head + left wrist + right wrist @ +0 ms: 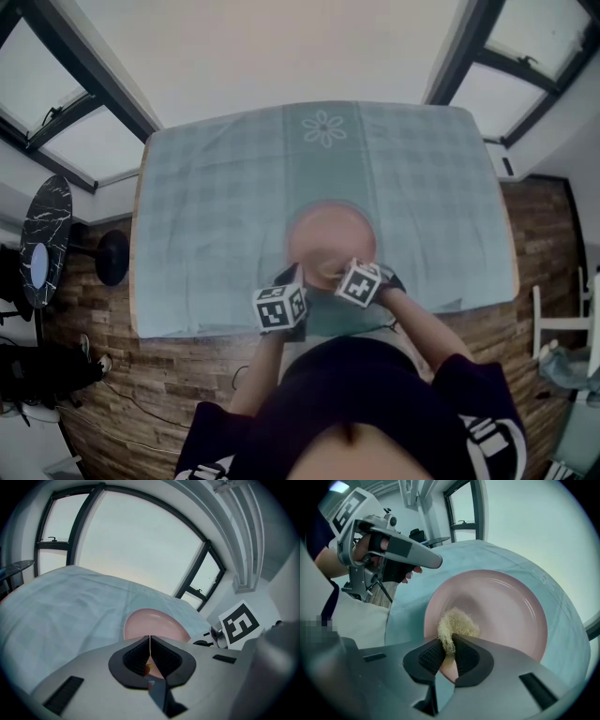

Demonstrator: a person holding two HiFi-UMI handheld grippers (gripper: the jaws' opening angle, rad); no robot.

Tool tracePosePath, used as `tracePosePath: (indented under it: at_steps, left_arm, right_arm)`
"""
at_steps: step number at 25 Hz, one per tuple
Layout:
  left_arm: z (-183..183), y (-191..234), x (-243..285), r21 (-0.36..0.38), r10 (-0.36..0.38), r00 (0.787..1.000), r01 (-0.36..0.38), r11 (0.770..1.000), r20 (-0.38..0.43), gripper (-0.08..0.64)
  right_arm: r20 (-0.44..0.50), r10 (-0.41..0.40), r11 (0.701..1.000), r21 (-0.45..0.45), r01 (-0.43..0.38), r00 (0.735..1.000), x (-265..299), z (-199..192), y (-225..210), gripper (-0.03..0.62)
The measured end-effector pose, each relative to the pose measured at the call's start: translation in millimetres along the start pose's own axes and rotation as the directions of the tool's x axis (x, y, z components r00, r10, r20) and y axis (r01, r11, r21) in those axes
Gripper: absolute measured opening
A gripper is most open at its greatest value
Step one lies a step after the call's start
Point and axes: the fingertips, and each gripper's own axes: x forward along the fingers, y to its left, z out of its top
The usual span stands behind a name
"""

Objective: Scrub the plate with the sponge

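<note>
**Plate** (328, 236): pink, round and shallow. It lies flat near the middle of the tabletop (206, 216), which is covered by a pale teal checked cloth with a flower motif at the far end.

**Sponge** (457, 623): pale yellow, fibrous and ragged. Its free end rests on the plate's inner surface, close to the rim nearest the person.

**Right tongs** (449, 644): closed on the sponge, with a tuft pinched between the two black ribbed pads. They are held low over the plate's near edge.

**Left tongs** (150, 643): closed, the pads meeting along a thin line, with nothing clearly clamped between them. The plate lies just ahead of the tips. In the right gripper view the tip sits just beside the plate's near-left rim; contact cannot be told. A black-gloved hand (391, 569) holds them.

**Marker cubes**: one on the left tongs (279, 308) and one on the right tongs (358, 282). In the head view they sit side by side at the plate's near edge.

**Surroundings**: a wood-plank floor (112, 375). A round dark marbled side table (45, 239) stands to the person's left, well apart from the tabletop.
</note>
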Motion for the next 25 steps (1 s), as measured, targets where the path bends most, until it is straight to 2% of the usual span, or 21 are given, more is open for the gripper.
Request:
tracePosePath:
  at_steps: [3, 11, 25]
  left_arm:
    - [1.6, -1.9, 2.3, -0.001, -0.005, 1.0, 0.005, 1.0, 0.003, 0.015]
    - [1.1, -3.5, 3.5, -0.007, -0.004, 1.0, 0.004, 1.0, 0.004, 0.015]
    - [1.7, -0.1, 8.7, -0.027, 0.01, 1.0, -0.01, 1.0, 0.0, 0.015]
  right_arm:
    - [-0.04, -0.035, 0.999, -0.032, 0.034, 0.999, -3.1, -7.4, -9.0, 0.037]
    - [-0.072, -0.081, 0.997, -0.01, 0.081, 0.994, -10.5, -22.4, -33.1, 0.037]
    - [-0.079, -0.183, 0.983, -0.011, 0.182, 0.98, -17.3, -21.2, -83.6, 0.037]
